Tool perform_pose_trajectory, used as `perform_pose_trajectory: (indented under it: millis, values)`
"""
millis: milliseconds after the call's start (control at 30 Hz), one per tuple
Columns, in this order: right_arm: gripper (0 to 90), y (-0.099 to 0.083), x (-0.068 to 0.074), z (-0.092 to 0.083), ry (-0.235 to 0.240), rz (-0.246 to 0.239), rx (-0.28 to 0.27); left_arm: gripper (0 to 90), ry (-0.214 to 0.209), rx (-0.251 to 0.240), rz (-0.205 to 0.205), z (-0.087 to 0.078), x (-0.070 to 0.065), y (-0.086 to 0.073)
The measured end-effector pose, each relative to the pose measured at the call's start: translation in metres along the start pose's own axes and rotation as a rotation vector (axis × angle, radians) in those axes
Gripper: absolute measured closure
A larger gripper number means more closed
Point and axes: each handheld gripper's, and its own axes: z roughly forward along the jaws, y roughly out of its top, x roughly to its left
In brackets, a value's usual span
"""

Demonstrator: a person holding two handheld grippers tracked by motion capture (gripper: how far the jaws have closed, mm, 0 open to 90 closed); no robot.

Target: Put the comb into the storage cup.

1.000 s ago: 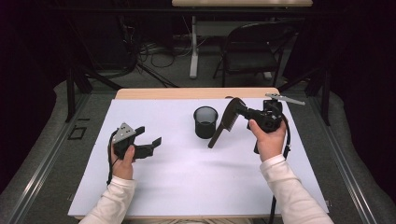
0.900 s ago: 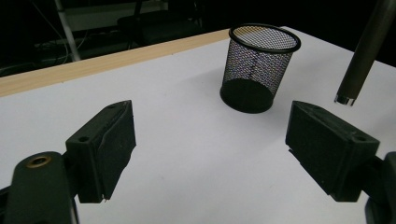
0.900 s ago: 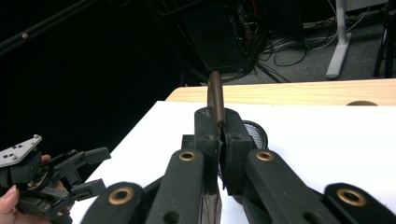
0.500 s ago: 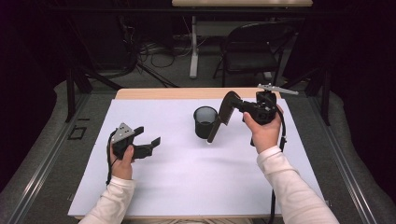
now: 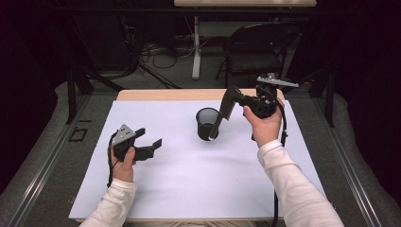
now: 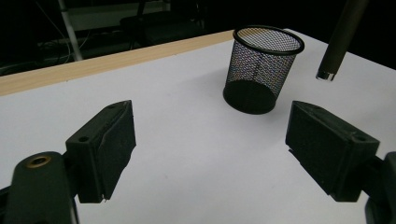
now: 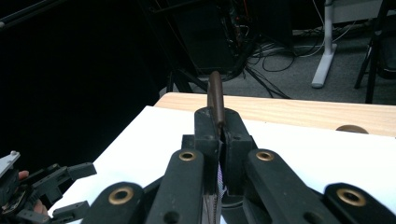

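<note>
The right gripper [image 5: 226, 101] clamps a dark pen [image 5: 218, 124], angling it below its jaws toward the mesh cup [image 5: 207, 124] (apparently for dropping in), while the left gripper [image 5: 147, 143] waits open.

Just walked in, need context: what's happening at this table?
A person holds a gripper in each hand at a white-covered table. The right gripper is shut on a dark pen-like rod, held slanted with its lower end beside the black mesh cup, not yet inside it. The left gripper is open and empty, well to the cup's left.
</note>
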Motion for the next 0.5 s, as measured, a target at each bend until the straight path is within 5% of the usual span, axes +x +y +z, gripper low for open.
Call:
perform_pose_trajectory:
  millis: [500]
  values:
    - [87.6, 0.026, 0.005, 0.002, -0.033, -0.01, -0.02, 16.2, -0.001, -0.002, -0.002, 0.0, 0.001, 0.0]
